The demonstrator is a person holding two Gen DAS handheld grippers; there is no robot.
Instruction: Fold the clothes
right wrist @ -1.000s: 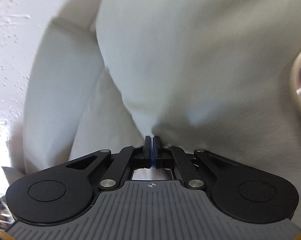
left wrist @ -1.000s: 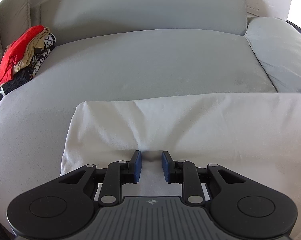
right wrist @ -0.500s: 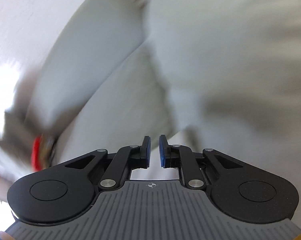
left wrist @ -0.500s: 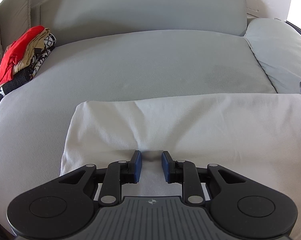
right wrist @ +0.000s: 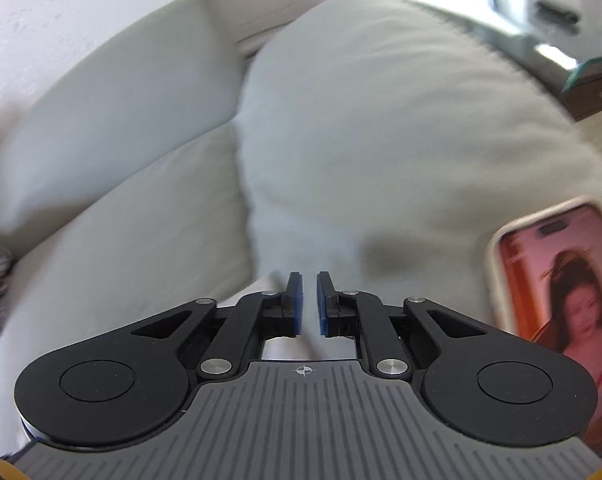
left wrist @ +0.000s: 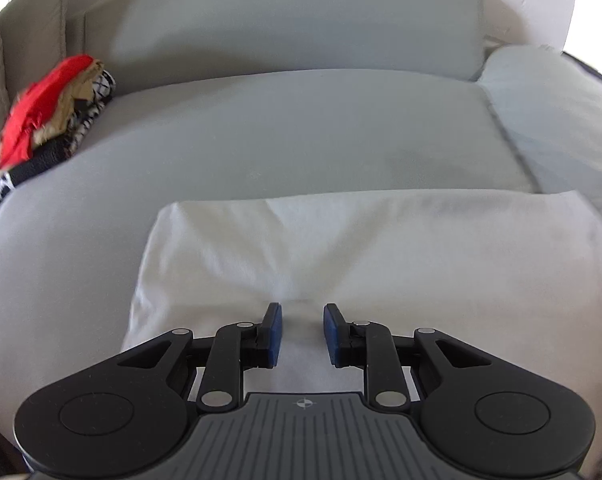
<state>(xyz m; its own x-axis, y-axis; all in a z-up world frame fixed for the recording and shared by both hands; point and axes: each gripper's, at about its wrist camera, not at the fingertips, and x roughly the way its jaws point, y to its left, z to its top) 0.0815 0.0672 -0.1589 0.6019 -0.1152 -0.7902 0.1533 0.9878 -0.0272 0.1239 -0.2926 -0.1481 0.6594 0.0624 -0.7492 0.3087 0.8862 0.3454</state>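
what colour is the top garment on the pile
Red garment on the pile, clearest in the left wrist view.

I am in a home, in a living room: a grey sofa (left wrist: 301, 128) with a soft back cushion (left wrist: 297, 20), a pile of folded clothes (left wrist: 49, 116) at its end, a phone (right wrist: 557, 280) lying on the cushion, a white plastered wall (right wrist: 61, 0) behind.

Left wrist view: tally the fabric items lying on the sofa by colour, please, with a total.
White: 1, the folded white cloth spread in front of the left hand-held gripper
Red: 1, on top of the pile at the left
Tan: 1, in that pile
Black-and-white patterned: at least 1, at the pile's bottom; blur hides whether more
Total: 4 at least
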